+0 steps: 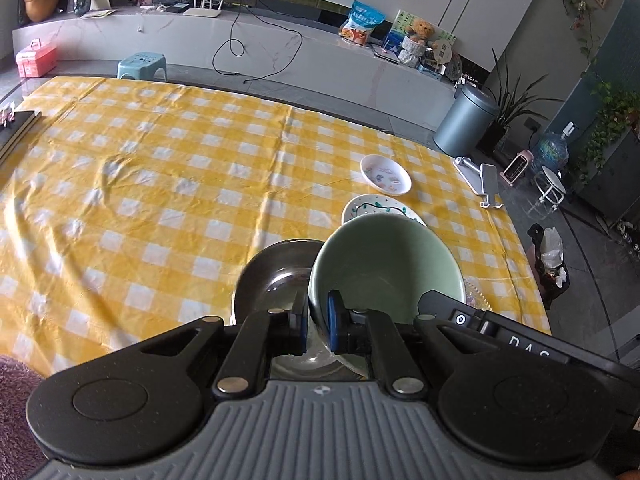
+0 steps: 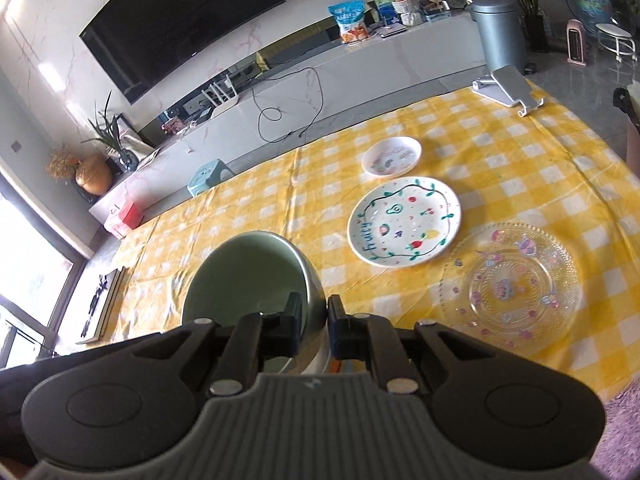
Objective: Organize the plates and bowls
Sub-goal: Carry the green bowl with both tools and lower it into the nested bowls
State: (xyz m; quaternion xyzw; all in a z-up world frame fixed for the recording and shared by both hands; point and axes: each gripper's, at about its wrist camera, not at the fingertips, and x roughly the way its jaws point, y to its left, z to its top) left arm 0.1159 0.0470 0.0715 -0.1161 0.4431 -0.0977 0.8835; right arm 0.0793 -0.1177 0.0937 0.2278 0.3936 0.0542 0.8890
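A pale green bowl (image 1: 384, 264) hangs tilted above the yellow checked tablecloth (image 1: 160, 184), held from both sides. My left gripper (image 1: 316, 310) is shut on its left rim, one pad inside and one outside. My right gripper (image 2: 314, 314) is shut on the right wall of the same green bowl (image 2: 248, 276); its black housing (image 1: 484, 324) shows beyond the bowl in the left wrist view. A steel bowl (image 1: 272, 276) lies just below and left of the green one. To the right lie a small white plate (image 2: 392, 156), a "Fruity" painted plate (image 2: 404, 222) and a clear glass plate (image 2: 512, 284).
A white phone stand (image 2: 508, 88) sits at the table's far right corner. Dark books (image 1: 16, 128) lie at the left edge. Beyond the table stand a grey bin (image 1: 466, 120) and a blue stool (image 1: 142, 65). A purple rug (image 2: 624, 432) lies near the table's front edge.
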